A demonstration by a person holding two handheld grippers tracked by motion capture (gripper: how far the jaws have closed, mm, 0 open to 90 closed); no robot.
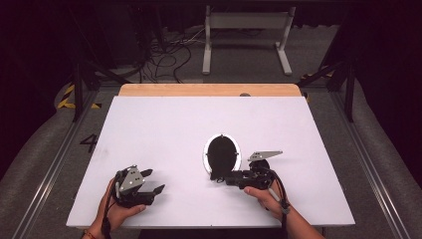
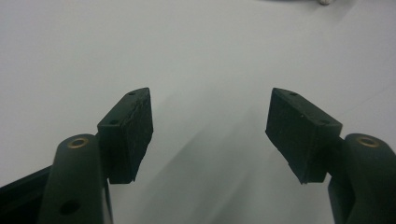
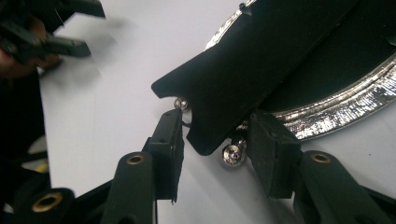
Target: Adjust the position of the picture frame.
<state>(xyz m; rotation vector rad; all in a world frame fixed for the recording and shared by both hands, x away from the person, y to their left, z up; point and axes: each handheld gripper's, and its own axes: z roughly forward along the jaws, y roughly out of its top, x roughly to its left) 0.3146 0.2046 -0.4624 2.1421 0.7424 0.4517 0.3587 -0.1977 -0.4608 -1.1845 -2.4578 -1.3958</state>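
Mirror [image 1: 222, 154]: an oval, silver-rimmed piece, laid dark back up near the middle of the white table [image 1: 149, 129]; its black stand flap [image 3: 243, 70] is seen between the right jaws.
Right gripper [image 1: 219, 177]: jaws parted around the flap's end, not pressed on it.
Left gripper [image 2: 209, 135]: jaws held apart over bare table, well left of the mirror.

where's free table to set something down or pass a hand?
Free: the white table along its far wooden edge, the whole left half beyond the left gripper, and the right strip past the oval mirror. Crowded: near centre, where the right gripper has its jaws around the mirror's black stand.
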